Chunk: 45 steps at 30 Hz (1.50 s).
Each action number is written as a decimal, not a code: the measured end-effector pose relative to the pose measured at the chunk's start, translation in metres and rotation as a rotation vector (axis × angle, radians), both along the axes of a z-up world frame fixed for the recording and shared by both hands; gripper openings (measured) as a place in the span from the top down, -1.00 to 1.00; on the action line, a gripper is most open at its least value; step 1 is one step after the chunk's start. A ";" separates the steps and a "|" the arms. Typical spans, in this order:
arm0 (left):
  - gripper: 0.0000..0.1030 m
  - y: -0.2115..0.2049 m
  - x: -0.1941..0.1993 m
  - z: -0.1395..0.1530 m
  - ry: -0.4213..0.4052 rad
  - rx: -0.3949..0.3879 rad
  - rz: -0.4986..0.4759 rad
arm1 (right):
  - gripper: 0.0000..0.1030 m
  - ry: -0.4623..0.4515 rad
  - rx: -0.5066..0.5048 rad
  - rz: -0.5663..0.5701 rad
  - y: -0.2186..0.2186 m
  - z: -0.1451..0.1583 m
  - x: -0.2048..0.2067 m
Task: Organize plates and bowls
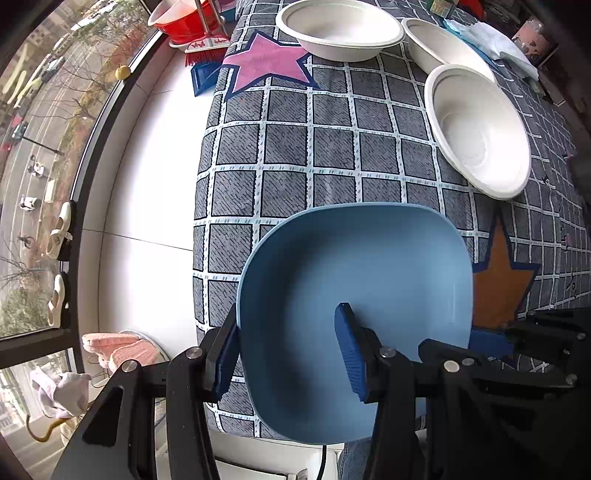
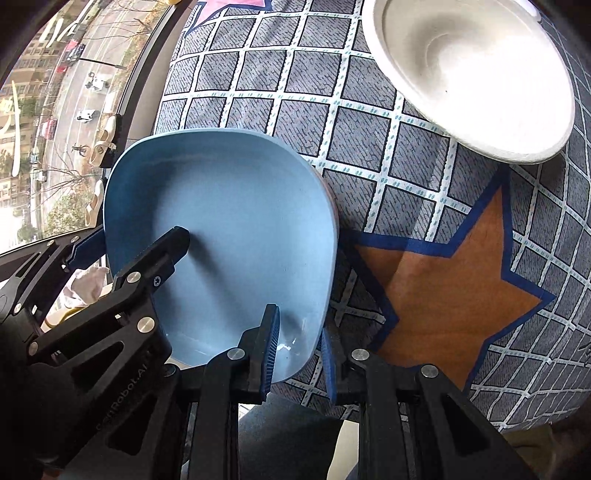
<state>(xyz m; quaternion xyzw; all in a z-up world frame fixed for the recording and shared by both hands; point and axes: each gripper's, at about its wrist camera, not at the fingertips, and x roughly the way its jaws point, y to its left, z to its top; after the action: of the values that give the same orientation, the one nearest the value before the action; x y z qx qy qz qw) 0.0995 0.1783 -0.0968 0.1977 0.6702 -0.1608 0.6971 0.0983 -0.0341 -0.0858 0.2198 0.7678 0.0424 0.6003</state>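
A blue square plate [image 1: 362, 295] lies at the near edge of the table on a checked cloth [image 1: 295, 155]. My left gripper [image 1: 286, 354] is open, its jaws straddling the plate's left rim, one finger inside the plate. My right gripper [image 2: 299, 354] straddles the plate's [image 2: 229, 221] right rim, jaws a little apart around it; it also shows in the left wrist view [image 1: 491, 341]. Three white bowls sit further back: a near one [image 1: 476, 129], a middle one [image 1: 443, 48] and a far one [image 1: 340, 27]. The near bowl also shows in the right wrist view [image 2: 472, 74].
The cloth carries a pink star [image 1: 267, 61] and an orange star [image 2: 454, 291]. A red basin [image 1: 181, 18] and a brush [image 1: 205, 55] stand on the floor past the table. White cloths [image 1: 491, 40] lie at the far right. A window [image 1: 40, 147] is on the left.
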 end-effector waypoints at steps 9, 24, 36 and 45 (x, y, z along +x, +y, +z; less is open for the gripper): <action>-0.66 0.015 0.009 0.005 -0.013 0.011 0.082 | -0.70 -0.072 -0.051 -0.003 -0.039 0.011 -0.009; -0.99 -0.046 -0.008 0.022 -0.082 0.009 -0.046 | -0.90 -0.048 -0.094 -0.180 -0.116 0.014 -0.046; -0.99 -0.079 -0.013 0.023 -0.080 0.024 -0.093 | -0.97 -0.039 -0.123 -0.260 -0.168 0.012 -0.059; -0.99 -0.099 -0.014 0.022 -0.074 0.035 -0.110 | -0.97 -0.044 -0.156 -0.275 -0.208 0.013 -0.066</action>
<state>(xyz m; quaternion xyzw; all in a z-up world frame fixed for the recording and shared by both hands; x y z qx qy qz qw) 0.0855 0.0789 -0.0750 0.2522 0.6347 -0.1800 0.7080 0.0322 -0.2422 -0.0727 0.2746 0.7180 -0.0950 0.6325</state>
